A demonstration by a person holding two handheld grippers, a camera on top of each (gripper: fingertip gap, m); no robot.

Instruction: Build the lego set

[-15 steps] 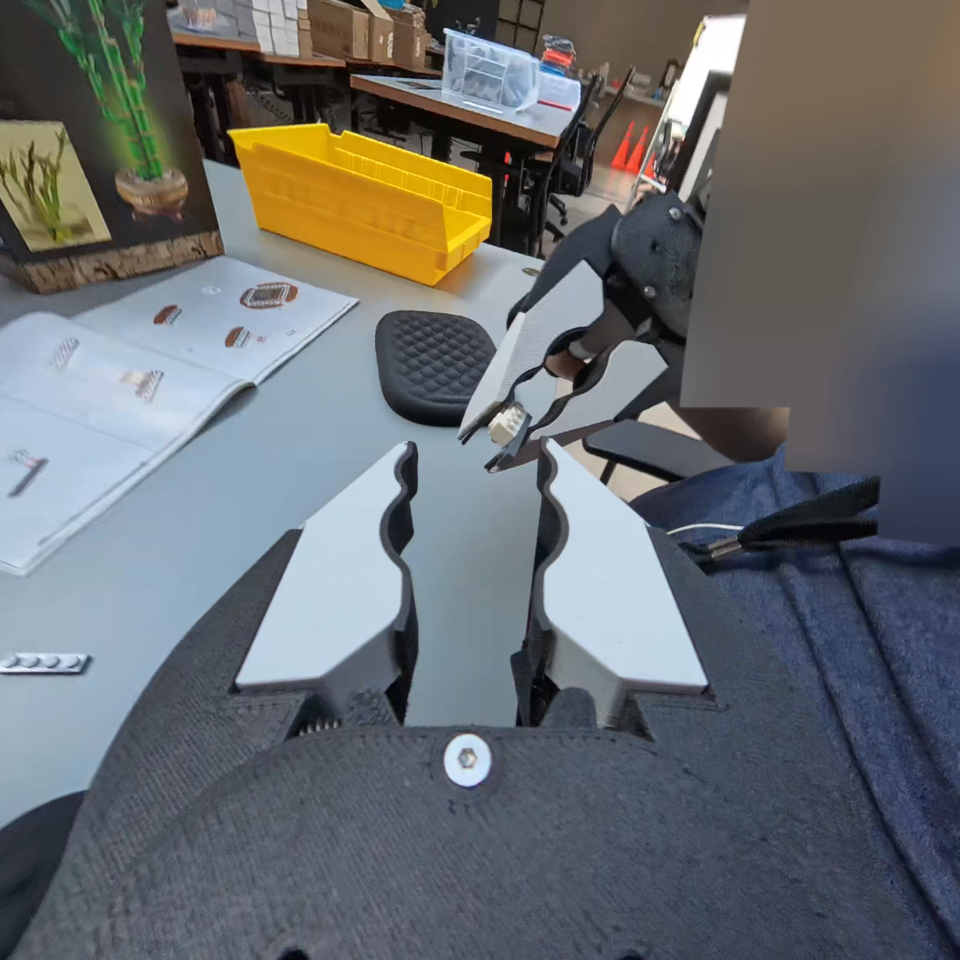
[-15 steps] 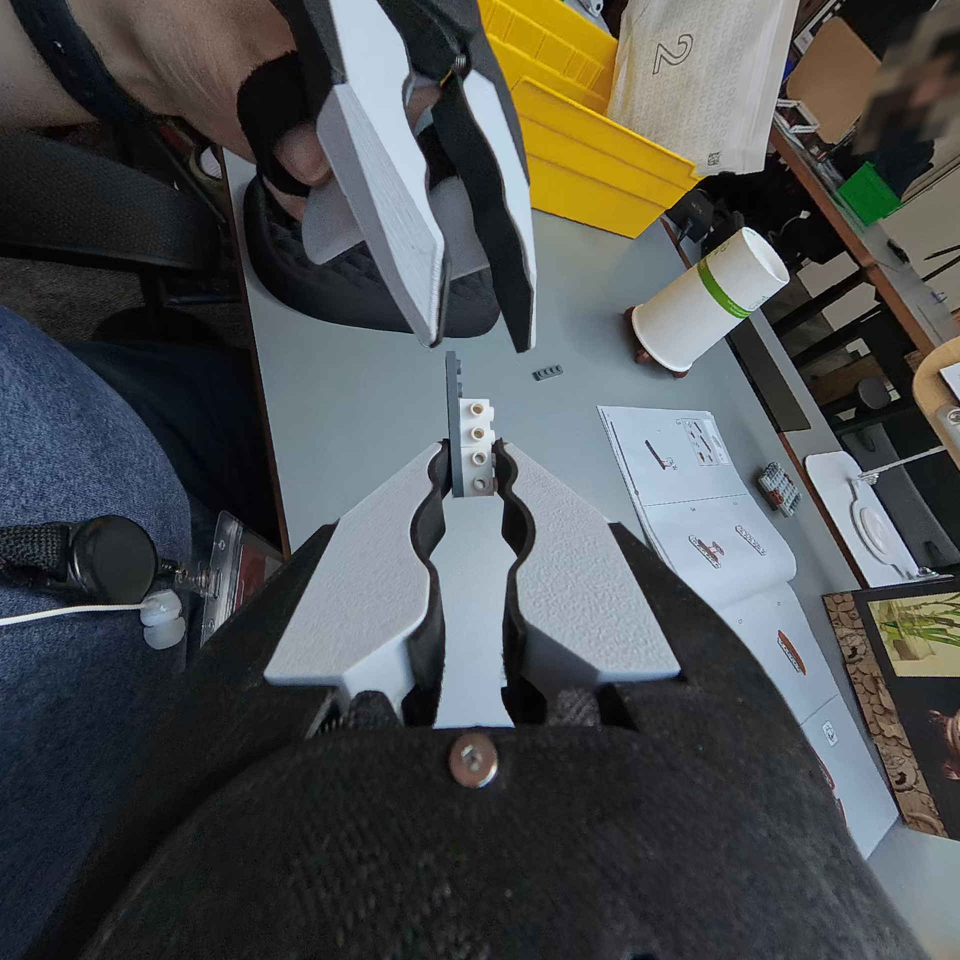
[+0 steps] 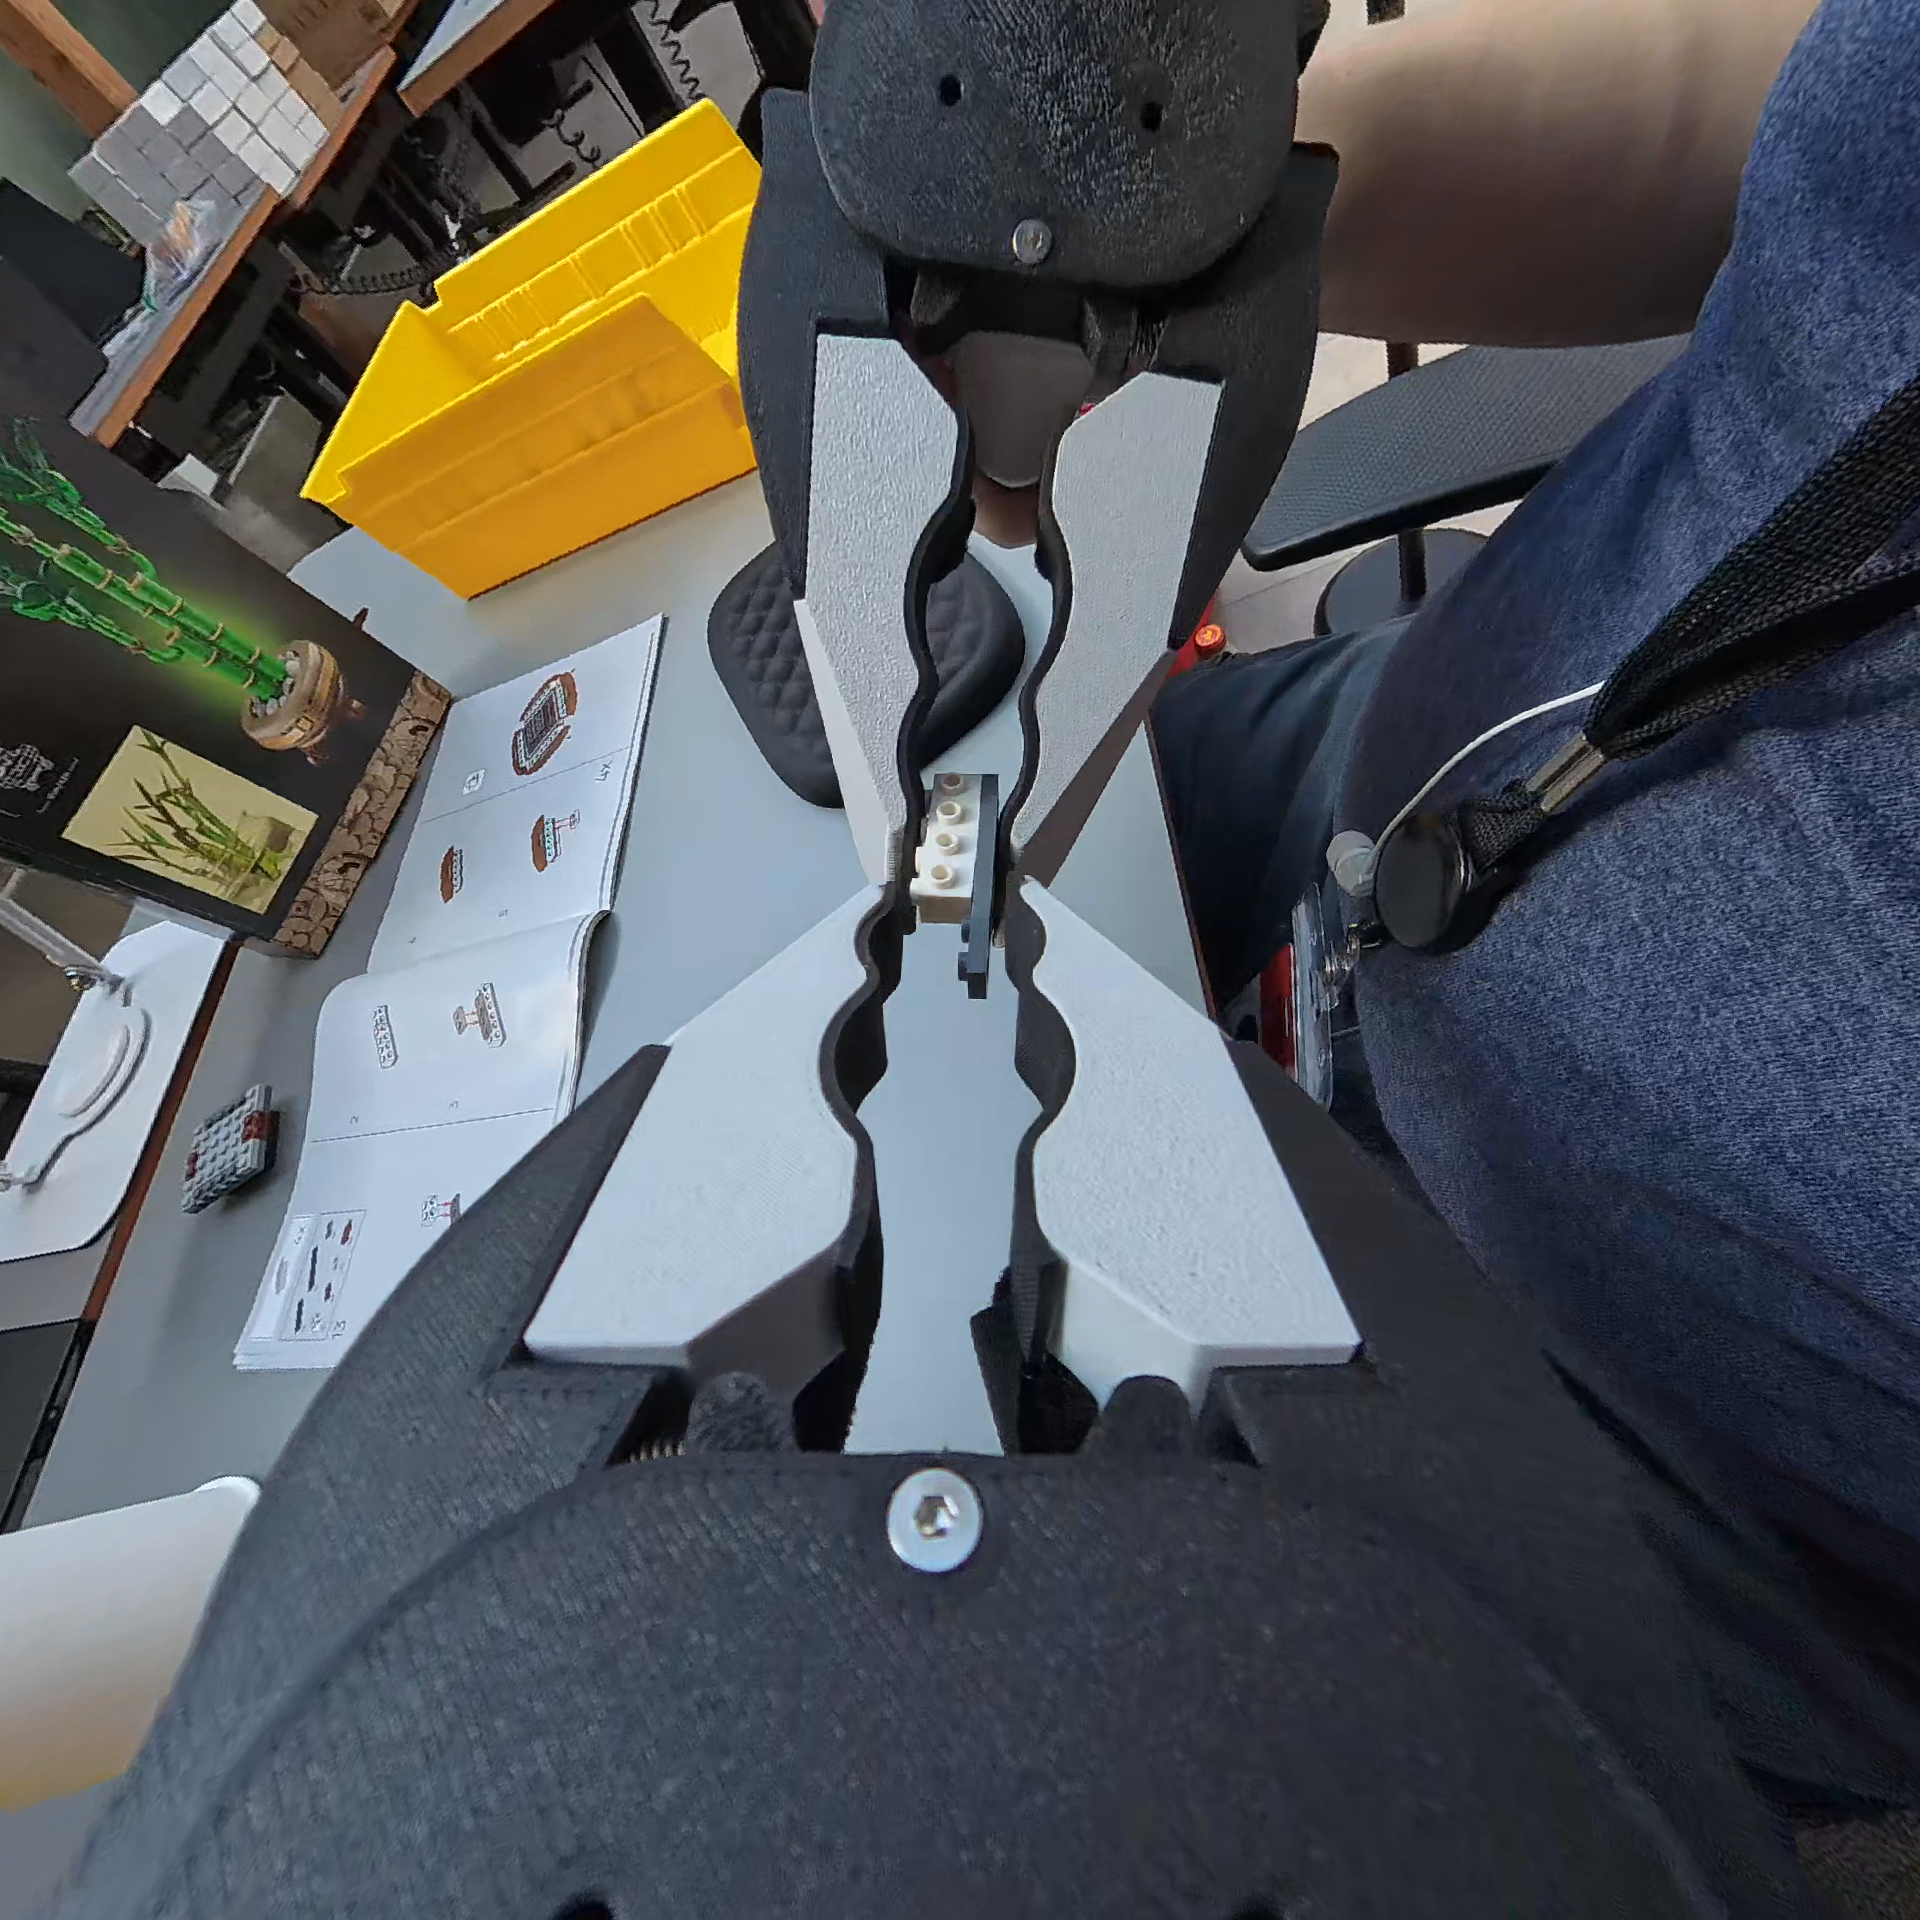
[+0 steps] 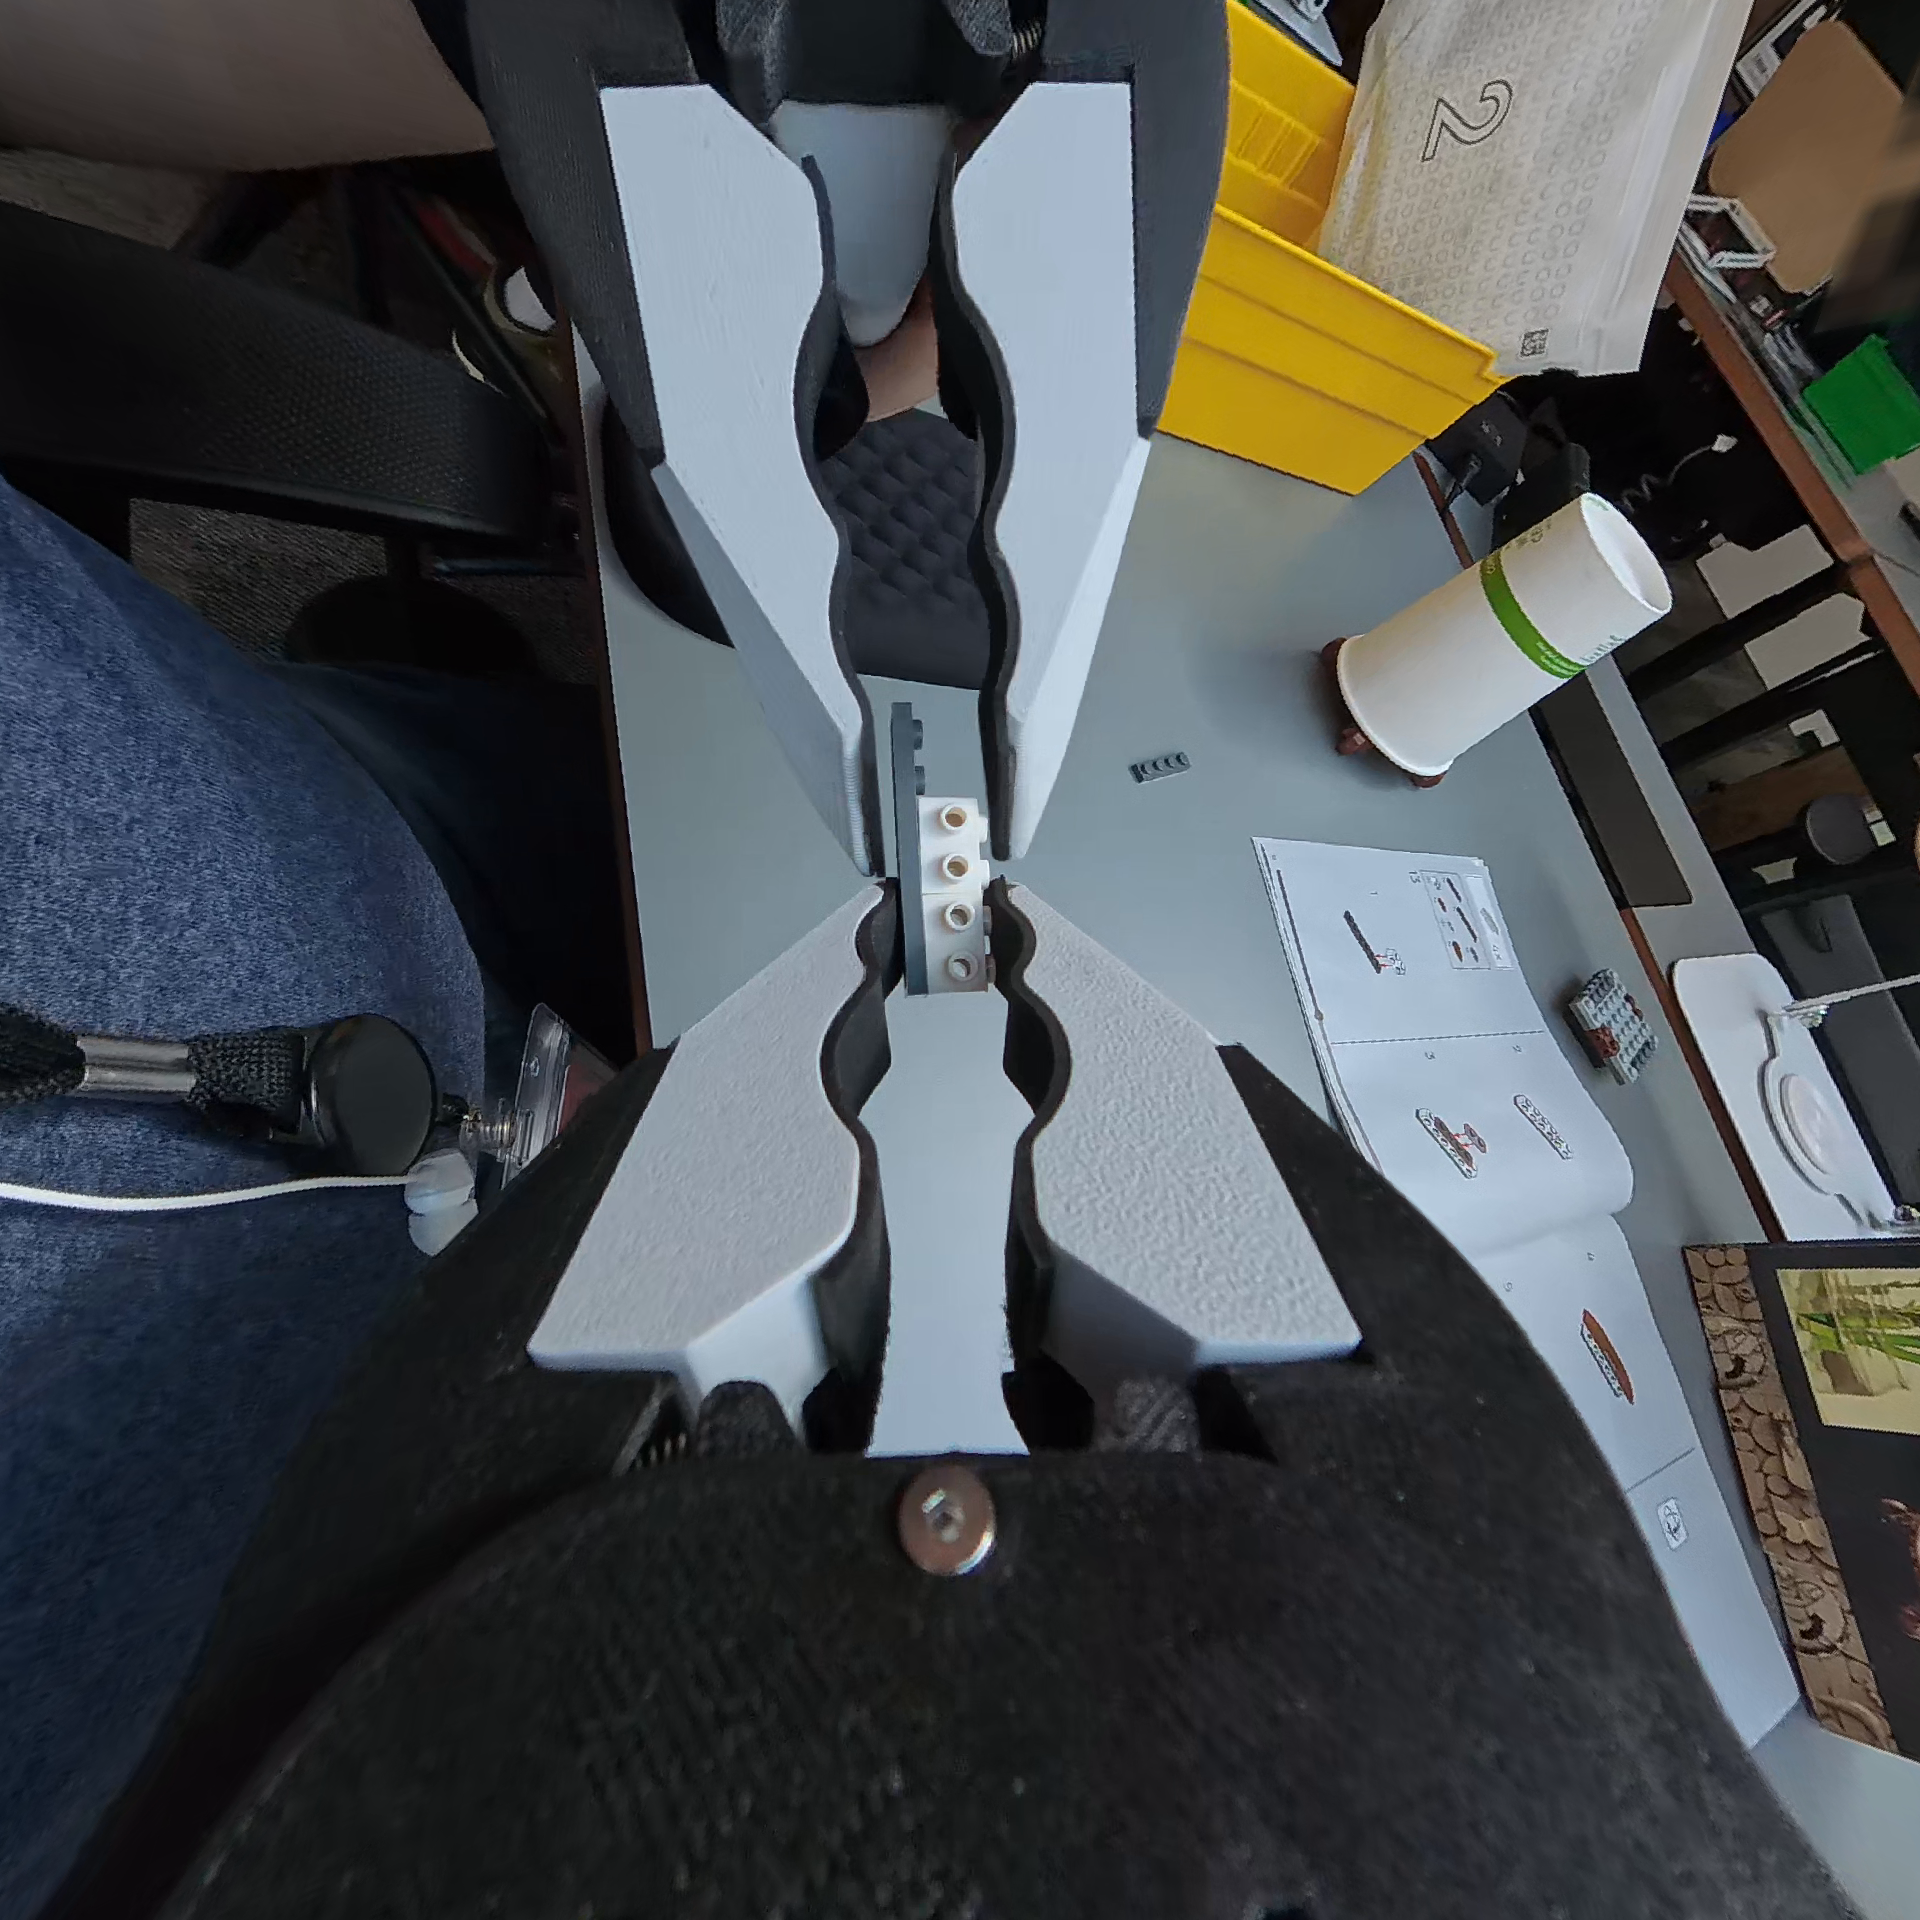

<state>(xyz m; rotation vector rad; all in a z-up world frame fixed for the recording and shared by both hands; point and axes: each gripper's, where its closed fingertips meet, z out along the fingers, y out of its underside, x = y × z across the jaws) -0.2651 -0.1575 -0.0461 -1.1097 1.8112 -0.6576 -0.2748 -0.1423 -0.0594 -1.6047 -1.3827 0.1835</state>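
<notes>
Two tools meet tip to tip over the near edge of the grey table (image 3: 717, 935), each a black textured body carrying pale, grainy fingers with wavy black inner pads. The right tool (image 4: 940, 914), reaching up from the bottom of its own view, pinches the lego assembly (image 4: 940, 904) between its tips: a row of white bricks with round side studs, pressed flat against a thin dark grey plate that stands on edge. The left tool (image 3: 954, 899) comes in from the opposite side, its fingers narrowed to about the assembly's width and flanking the plate's free end. Whether its pads actually press on the piece cannot be told.

Blue fabric on the person's lap fills one side of each view, crossed by a black woven lanyard with a round reel (image 3: 1429, 883).

Behind the tools lies a black quilted pad (image 3: 758, 665), with a glossy yellow plastic bin (image 3: 561, 416) beyond it. At centre left in the left wrist view an instruction booklet (image 3: 499, 904) lies open, beside the dark printed set box (image 3: 156, 675). Right of centre in the right wrist view are a white paper cup (image 4: 1496, 644) with a green band, a small dark plate (image 4: 1158, 769) loose on the table, and a small grey studded build (image 4: 1610, 1023).
</notes>
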